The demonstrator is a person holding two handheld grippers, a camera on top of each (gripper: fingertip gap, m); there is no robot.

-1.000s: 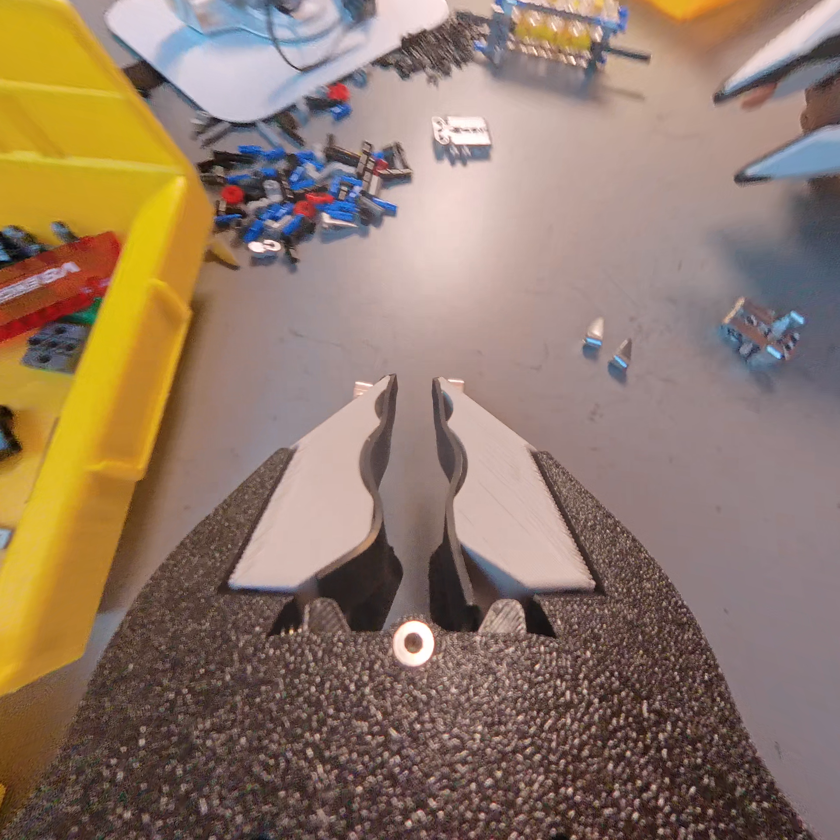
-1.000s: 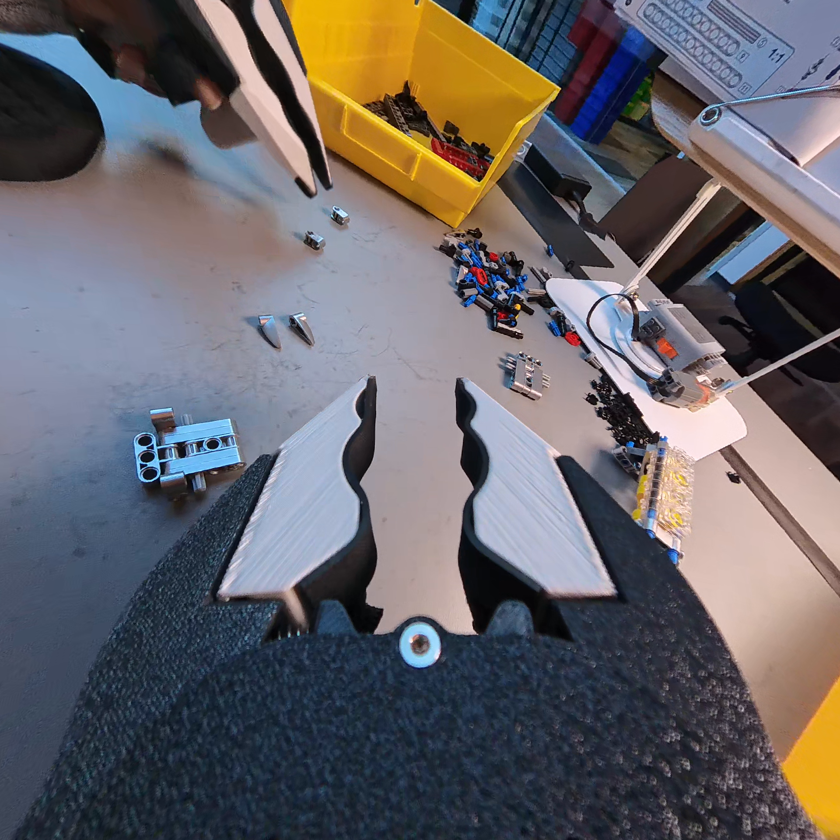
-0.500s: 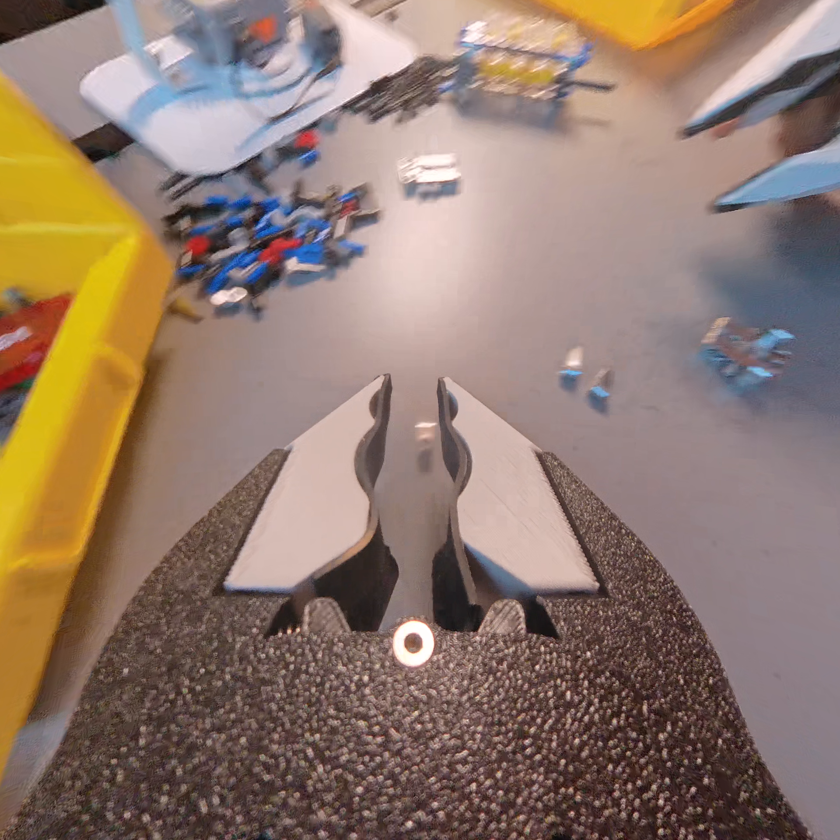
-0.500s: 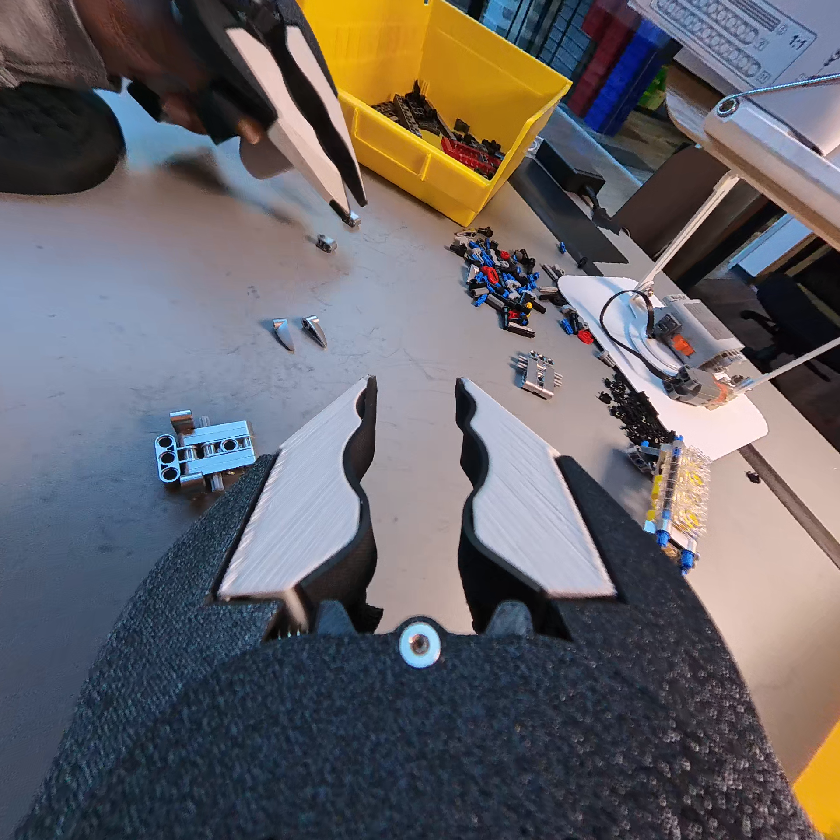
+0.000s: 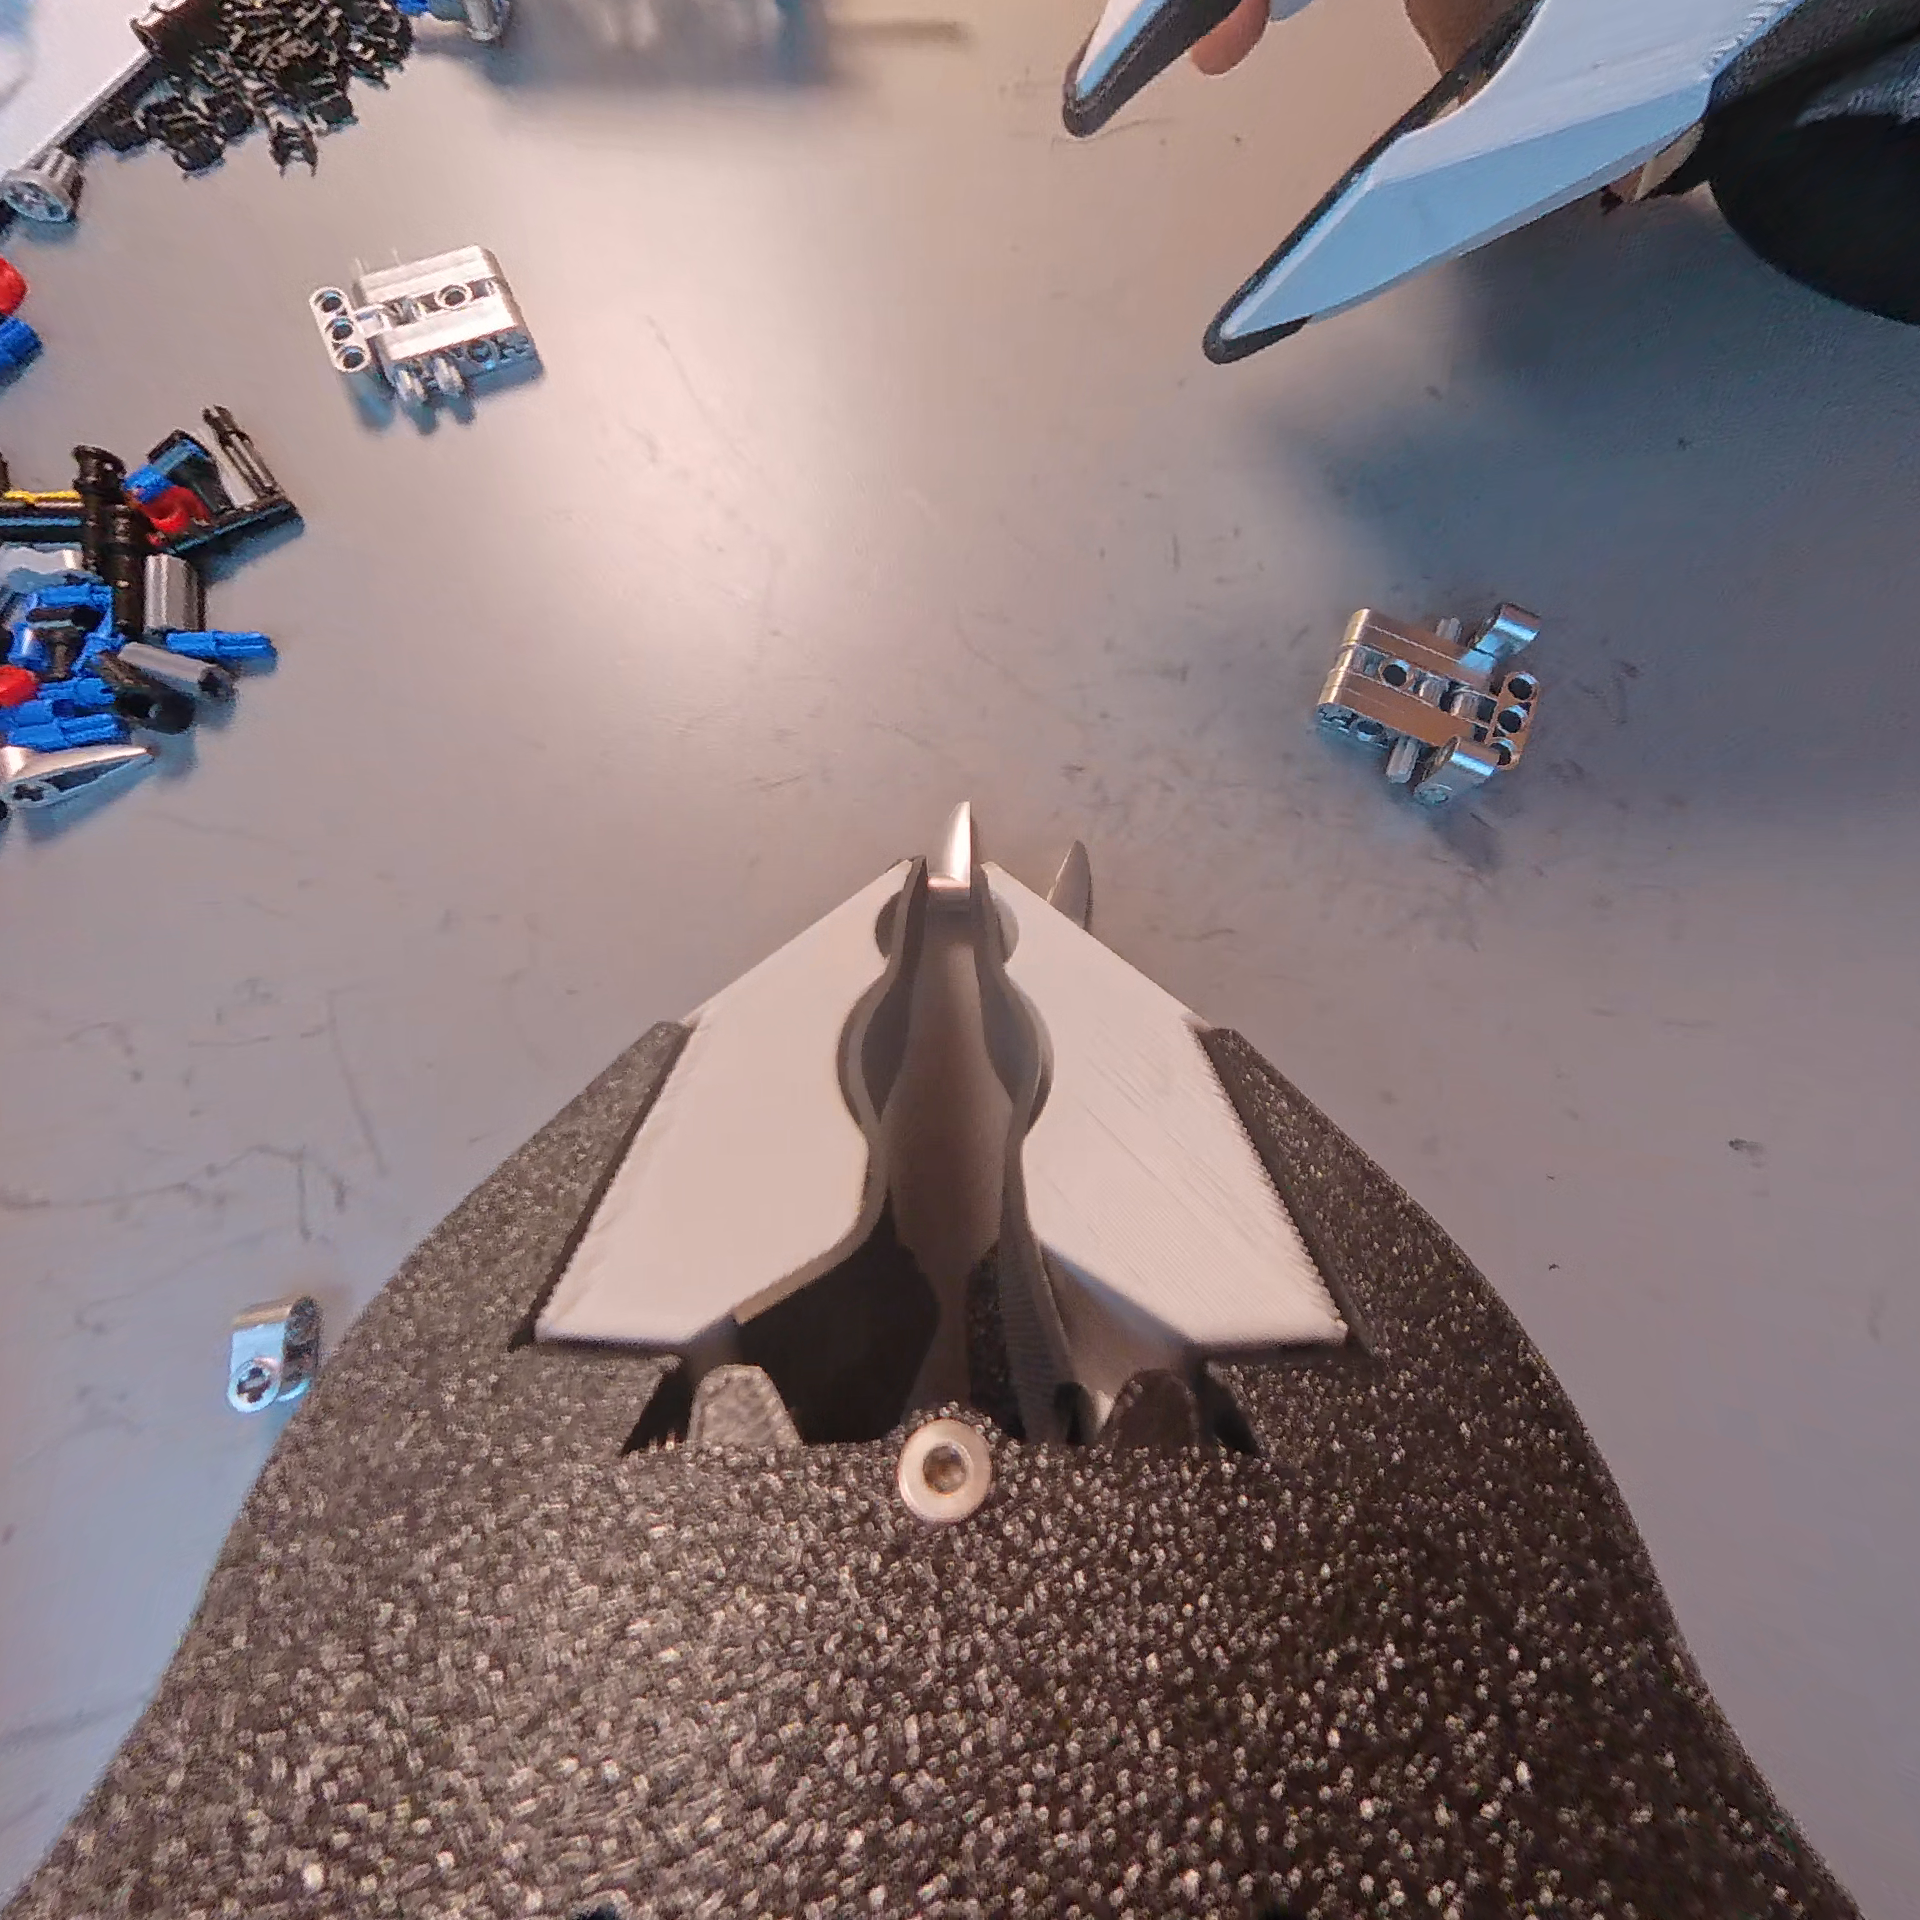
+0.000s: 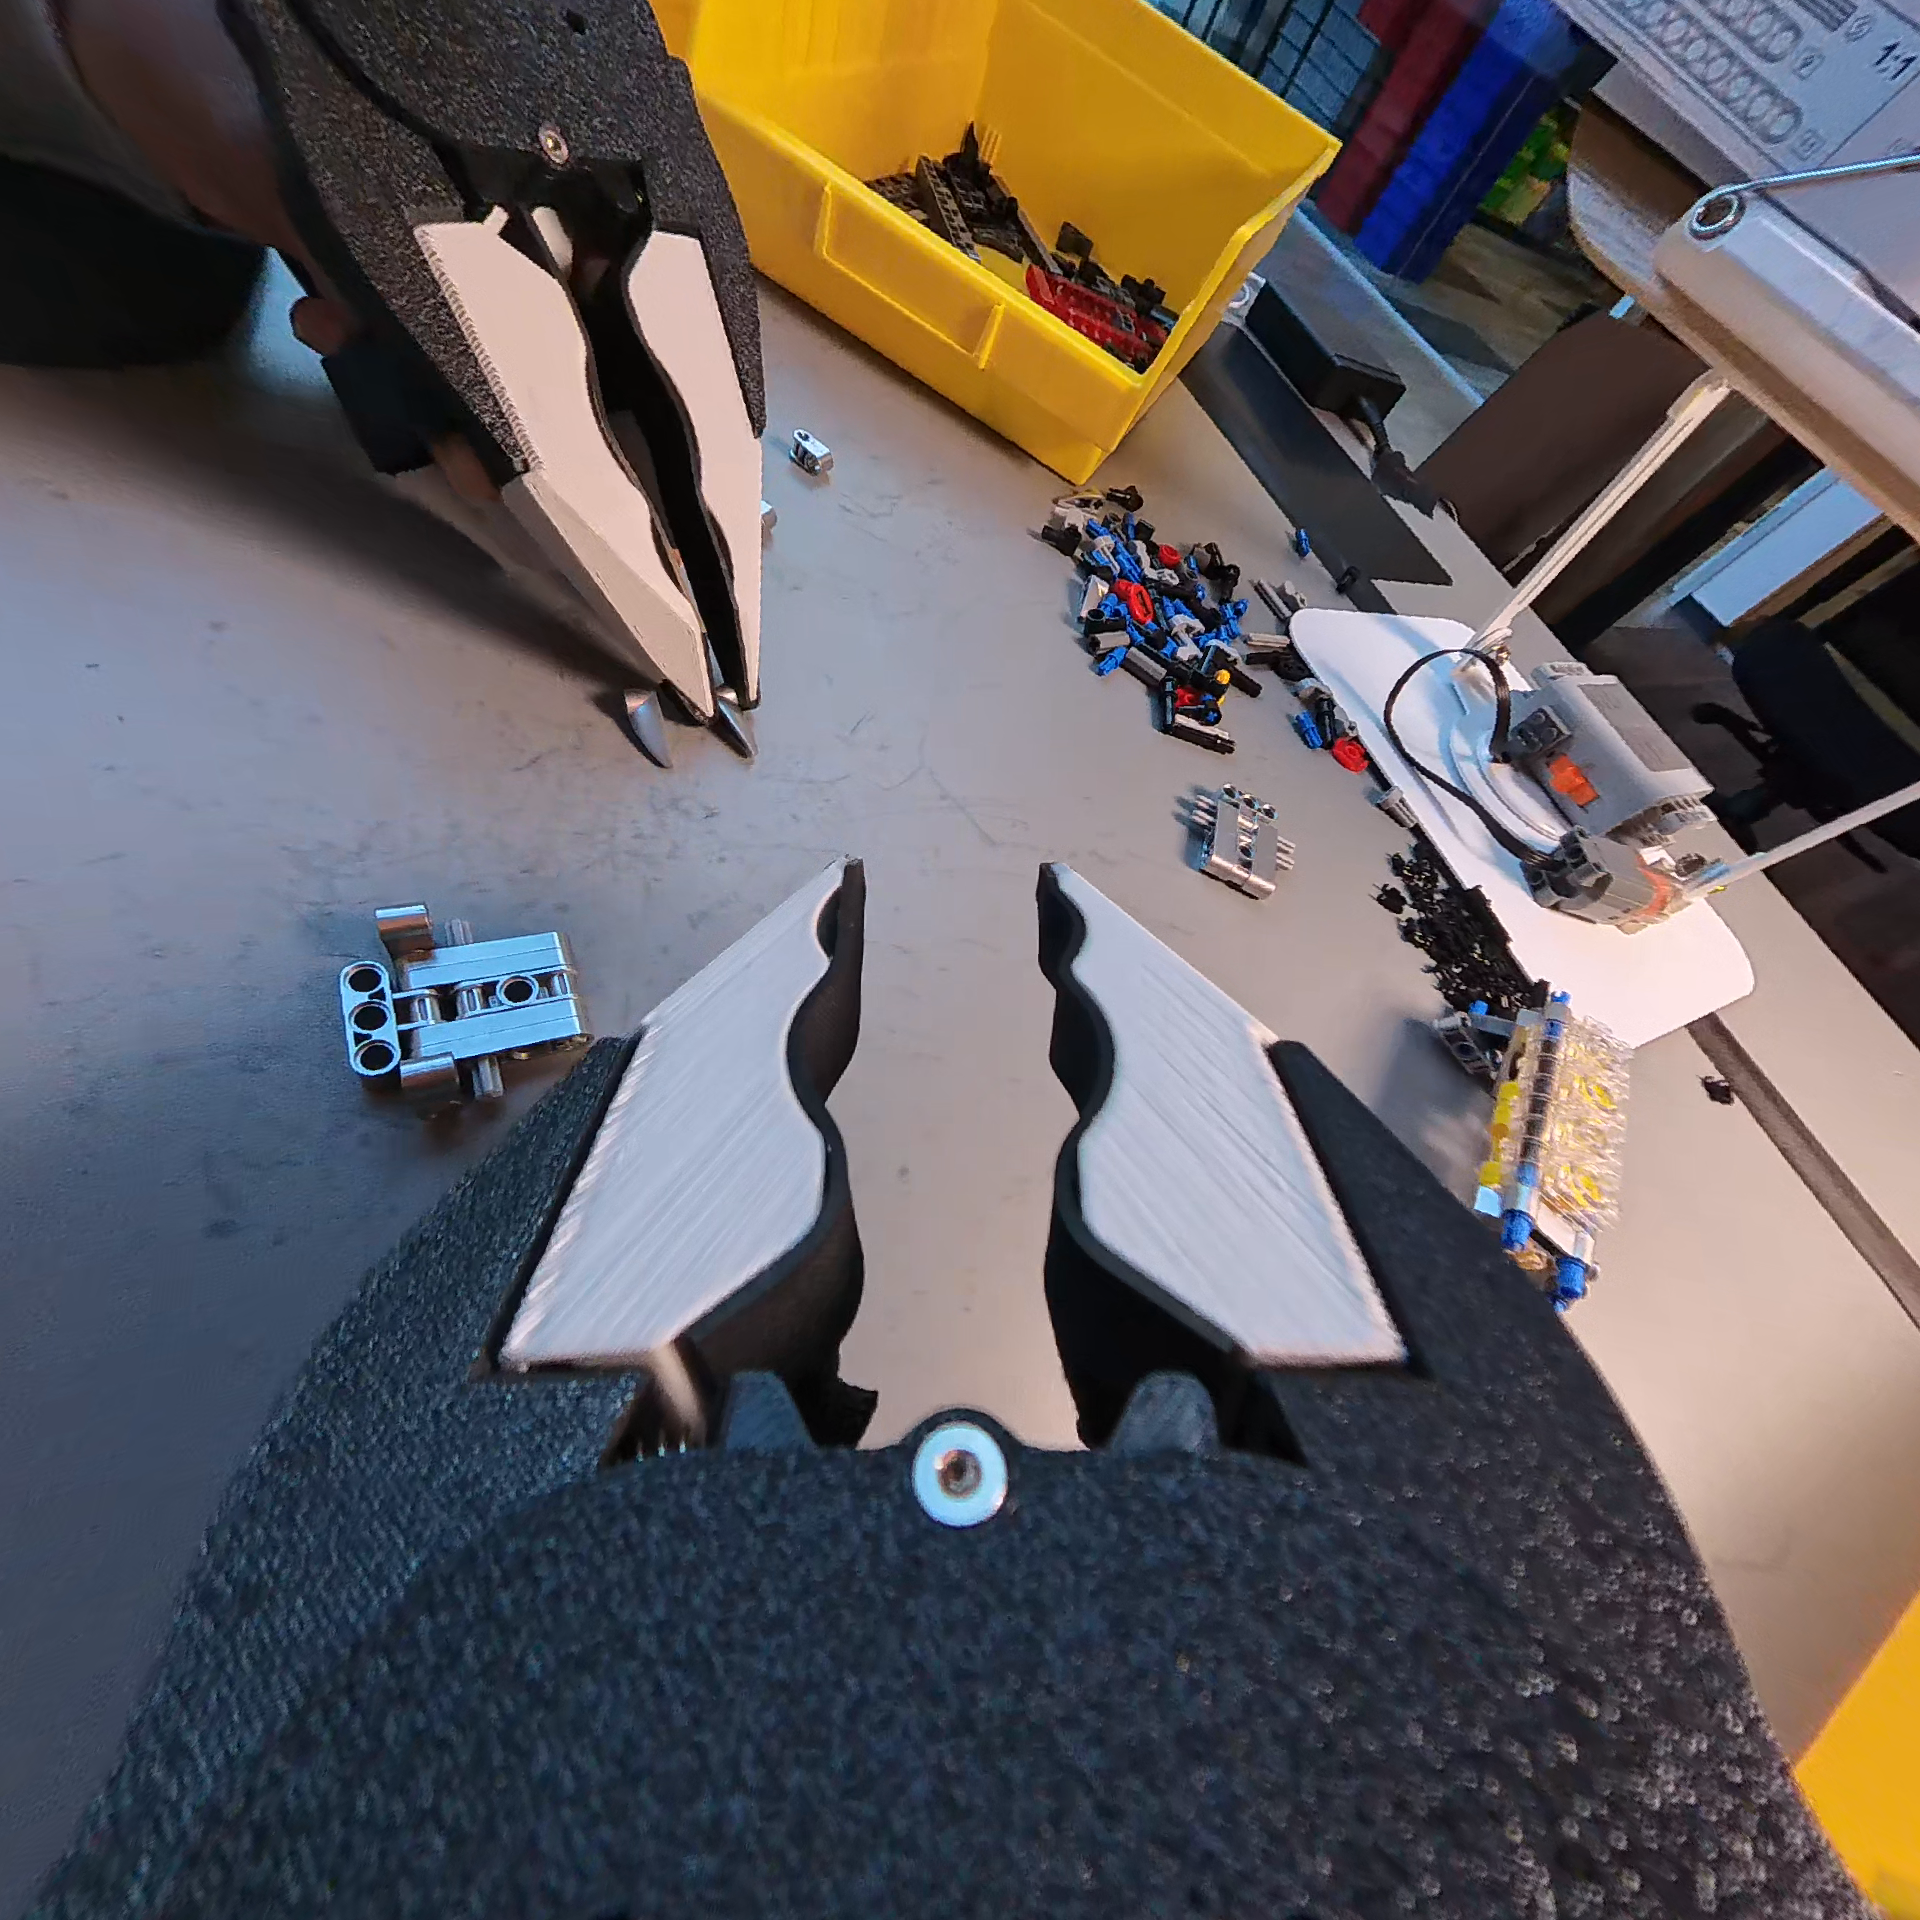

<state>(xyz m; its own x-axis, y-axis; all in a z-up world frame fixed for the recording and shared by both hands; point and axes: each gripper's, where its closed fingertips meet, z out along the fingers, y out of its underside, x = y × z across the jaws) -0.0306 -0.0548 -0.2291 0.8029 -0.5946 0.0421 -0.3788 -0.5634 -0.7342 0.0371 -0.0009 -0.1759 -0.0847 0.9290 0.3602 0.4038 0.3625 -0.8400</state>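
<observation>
My left gripper (image 5: 951, 883) is down at the grey table, shut on a small grey pointed piece (image 5: 958, 844) whose tip sticks out past the fingertips. A second grey pointed piece (image 5: 1070, 883) lies just right of the tips. In the right wrist view the left gripper (image 6: 727, 691) stands over both pieces, the held one (image 6: 736, 727) and the loose one (image 6: 646, 724). My right gripper (image 6: 951, 878) is open and empty above the table, near a grey beam assembly (image 6: 462, 1003), which also shows in the left wrist view (image 5: 1429, 701).
A yellow bin (image 6: 904, 281) of parts stands at the back. A pile of blue, black and red small parts (image 6: 1164, 613) lies beside a white plate (image 6: 1621, 966) bearing a grey motor. A second grey assembly (image 6: 1236, 842), a yellow-and-clear roller (image 6: 1558, 1122) and a small grey connector (image 5: 275, 1351) lie around. About 11 cm separates my left fingertips from my right.
My left gripper has moved away from the yellow bin to the two pointed pieces, gone down and closed on one. The right gripper stays open and has barely moved.
</observation>
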